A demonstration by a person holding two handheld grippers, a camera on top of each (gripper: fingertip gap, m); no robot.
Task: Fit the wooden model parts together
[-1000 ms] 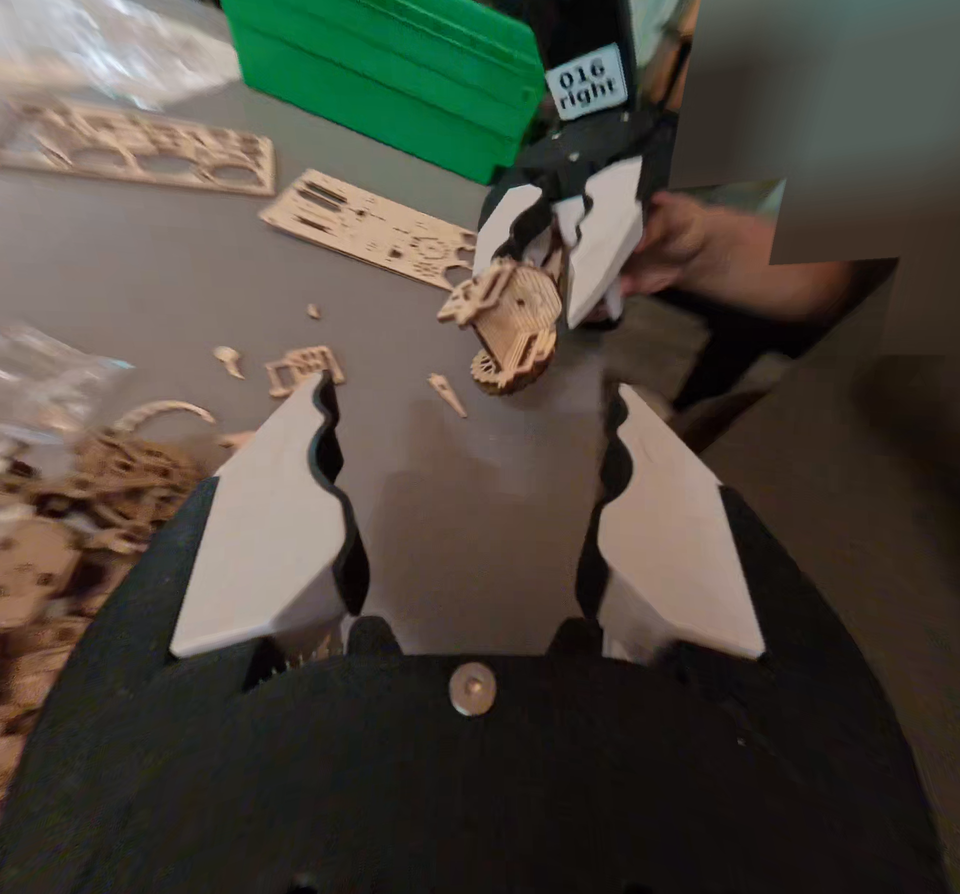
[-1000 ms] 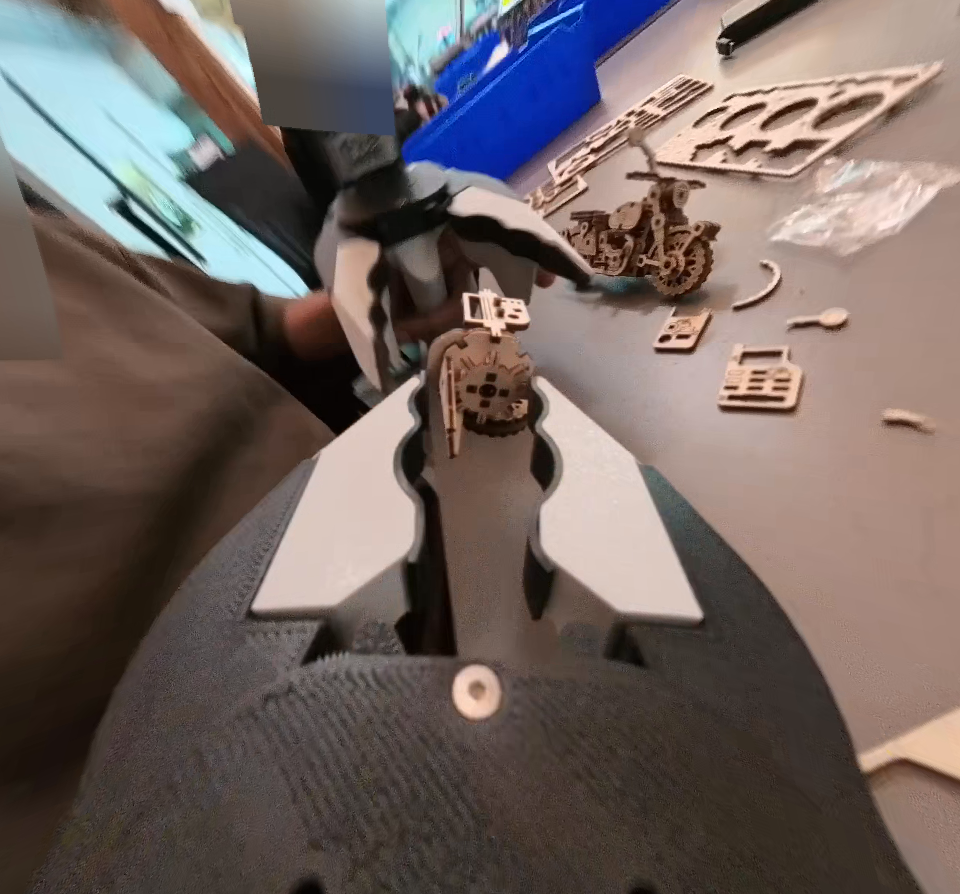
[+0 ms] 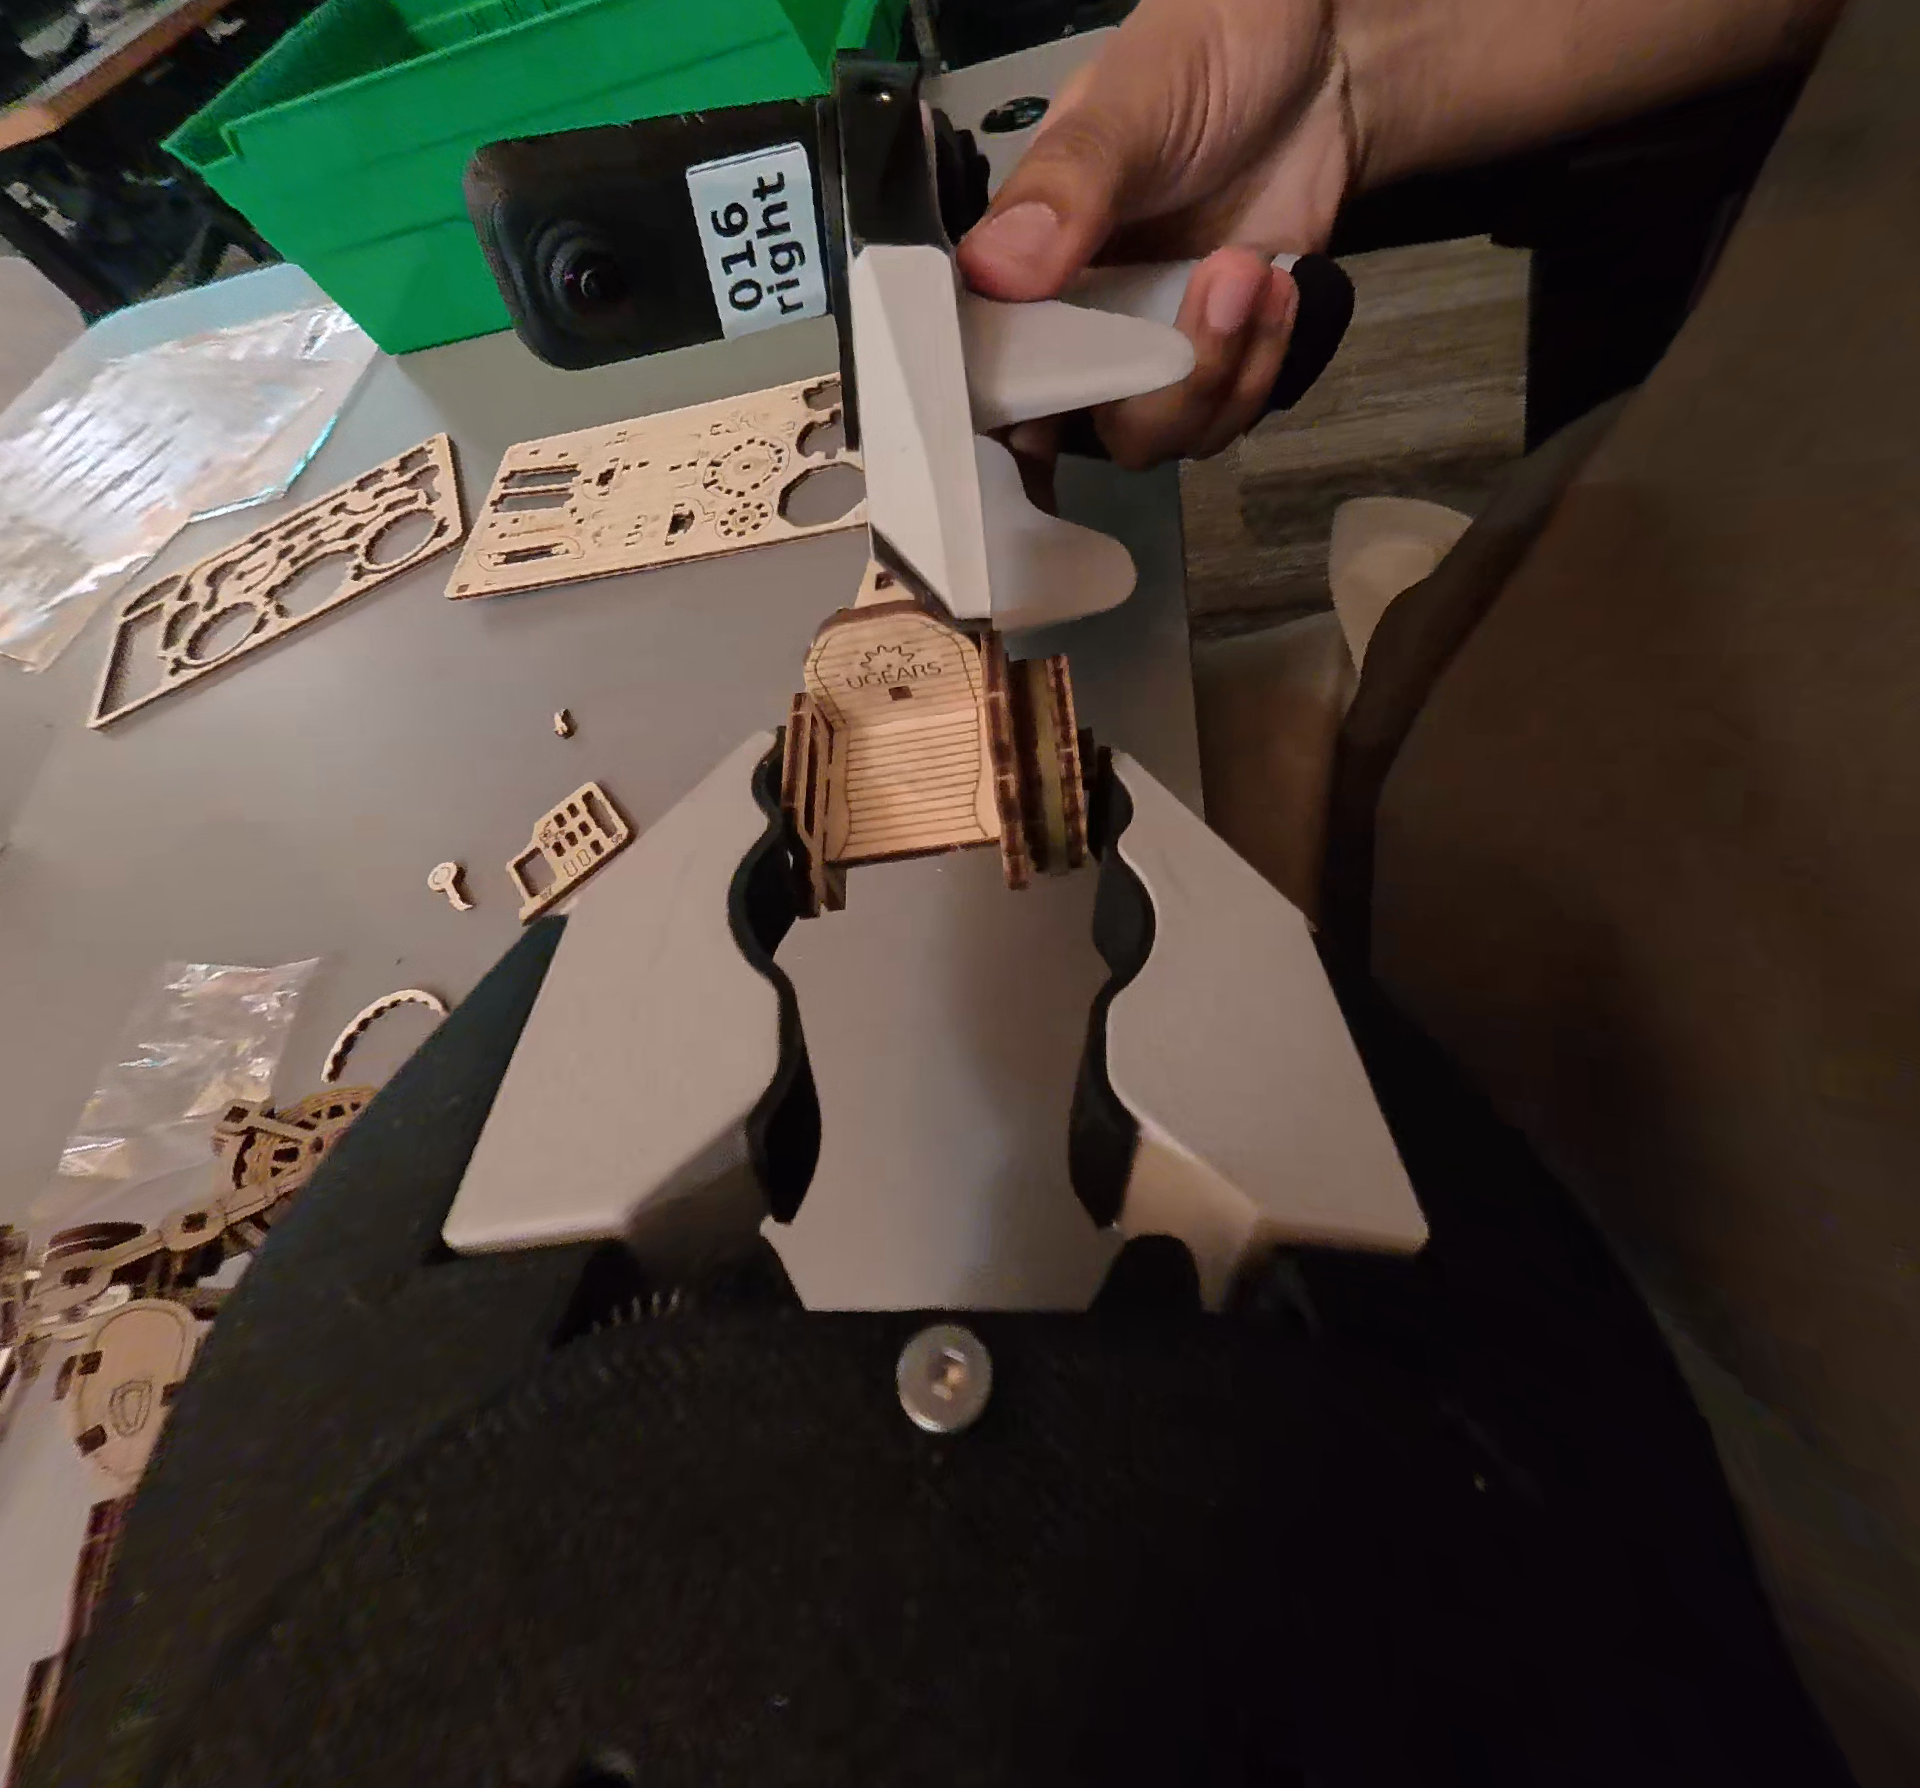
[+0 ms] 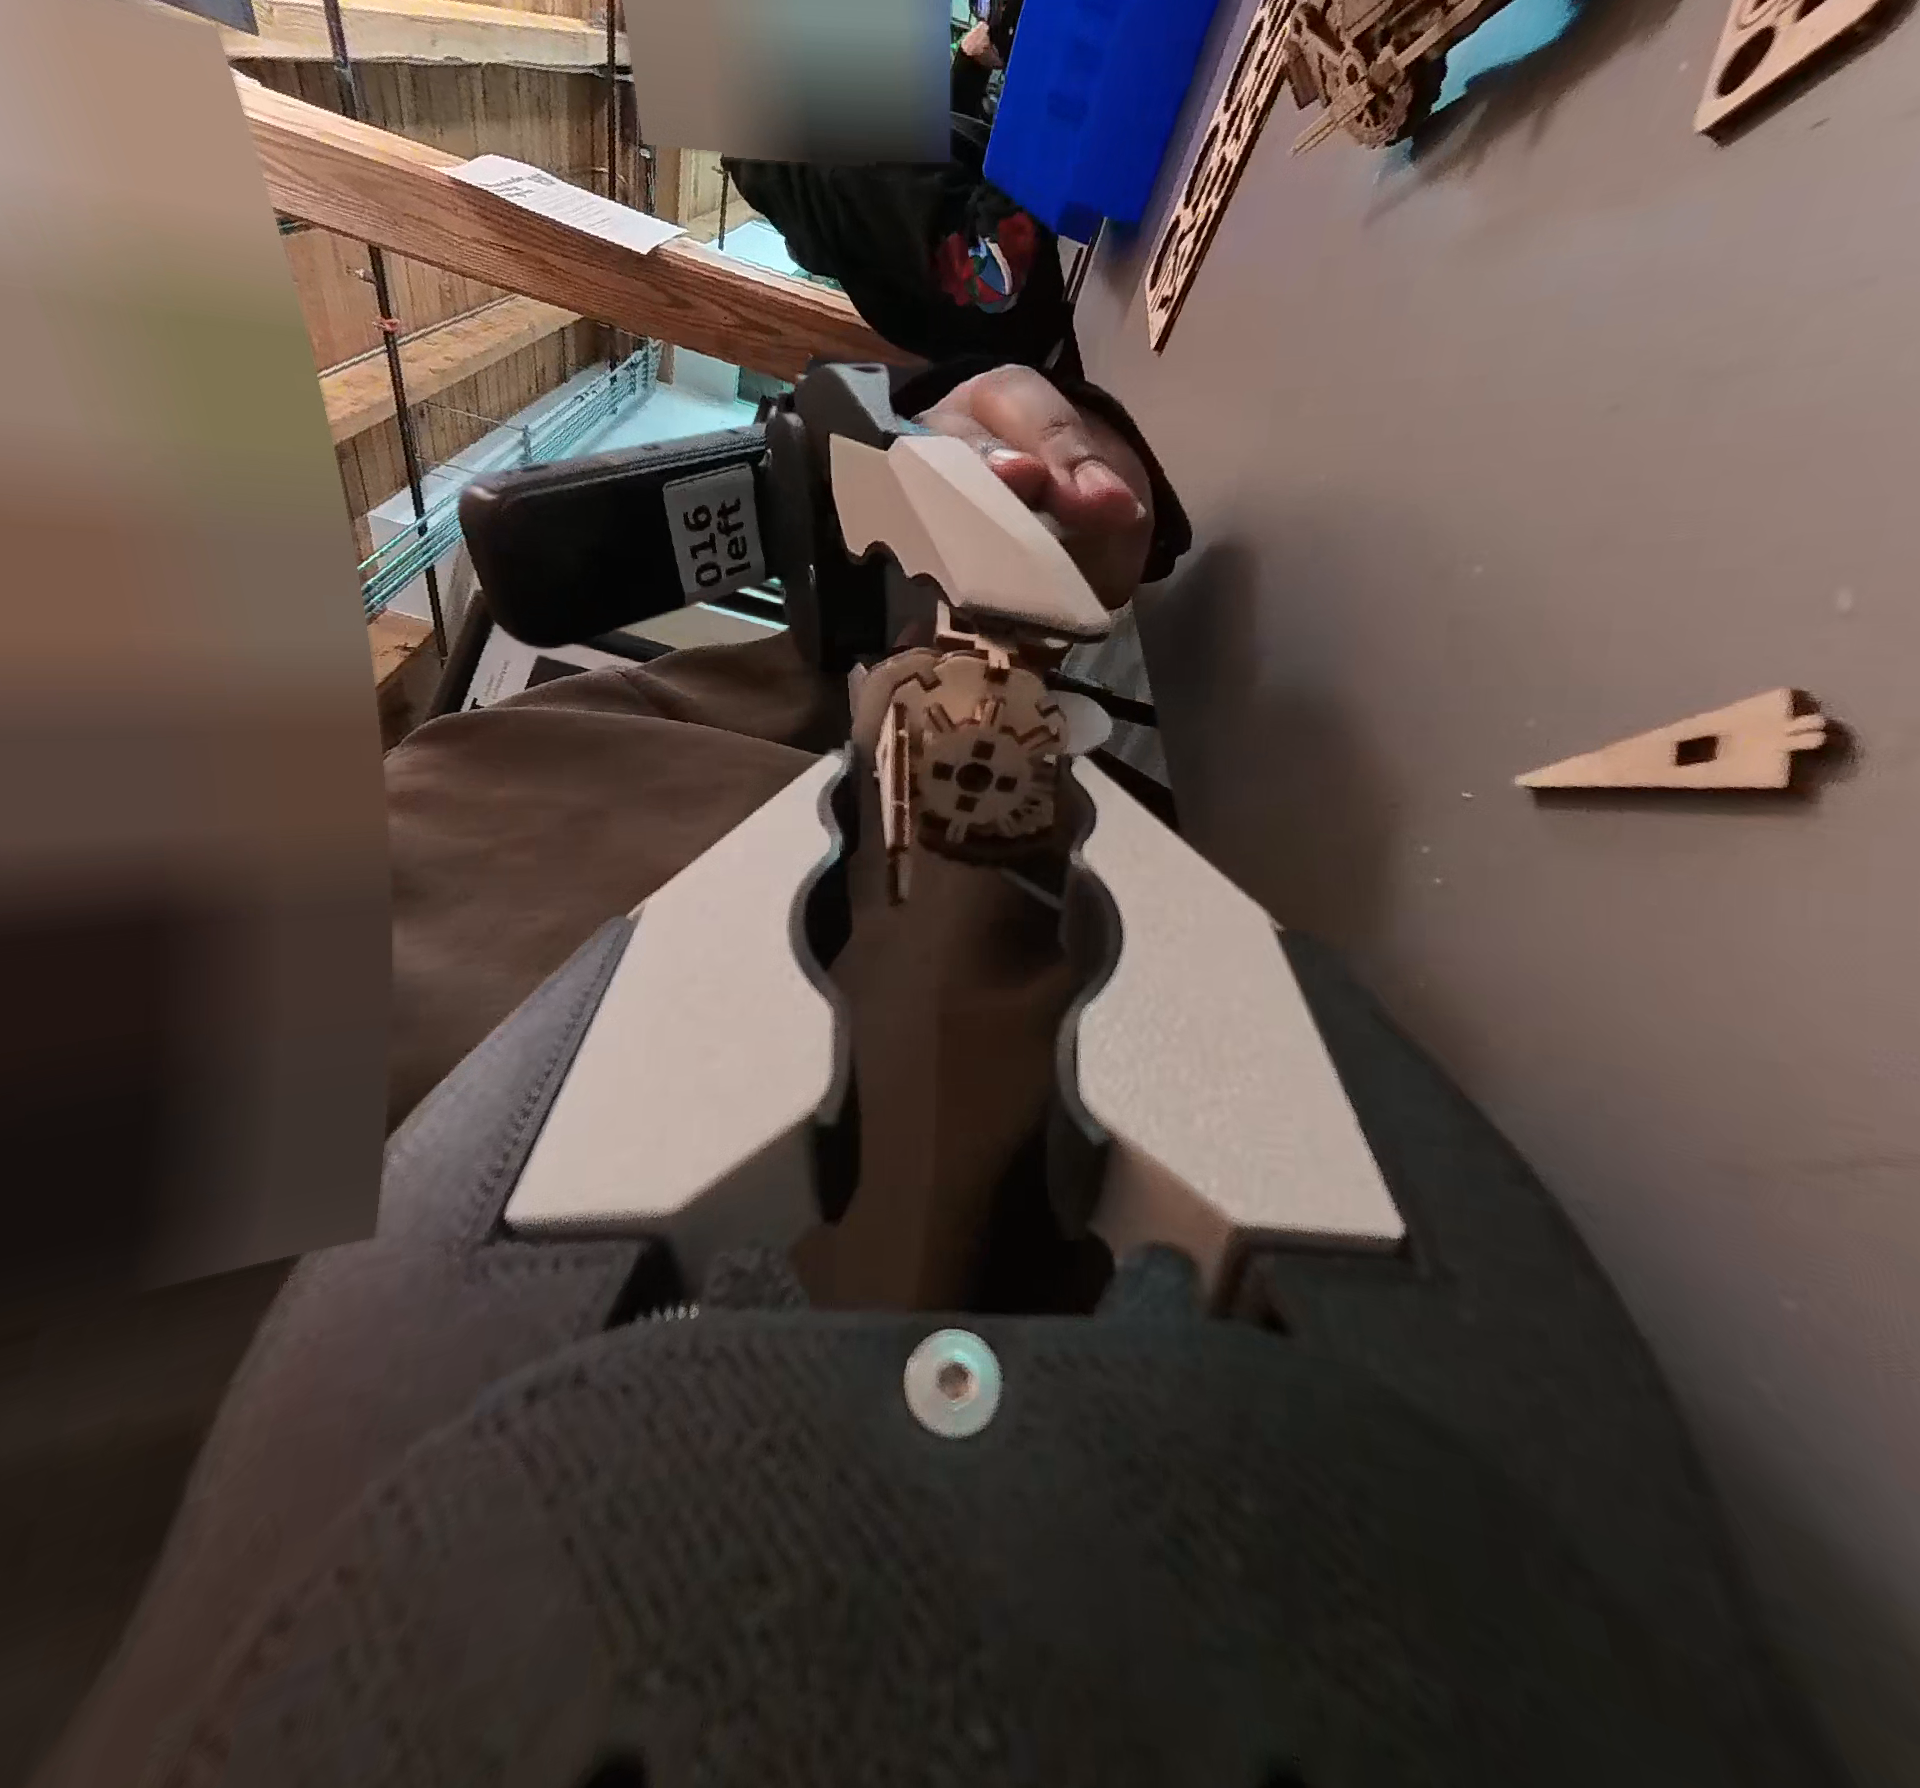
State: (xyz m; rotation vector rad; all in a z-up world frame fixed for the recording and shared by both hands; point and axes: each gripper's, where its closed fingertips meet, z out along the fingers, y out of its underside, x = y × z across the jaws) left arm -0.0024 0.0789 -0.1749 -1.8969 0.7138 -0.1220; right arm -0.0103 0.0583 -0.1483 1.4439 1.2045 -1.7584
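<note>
Grey table [image 3: 260, 803]: both grippers clamp the logo-engraved wooden sidecar [image 3: 914, 782].

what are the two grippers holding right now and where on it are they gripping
Both hold one wooden sidecar. The left gripper clamps its side walls; the right gripper clamps its back end, at the wheel.

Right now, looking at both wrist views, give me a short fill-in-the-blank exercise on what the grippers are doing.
1. Both grippers grip the same small ____ model assembly.
2. Behind the right gripper stands a ____ bin.
3. The cut-out part sheets lie flat on the ____ table.

Missing words: wooden; green; grey
</note>
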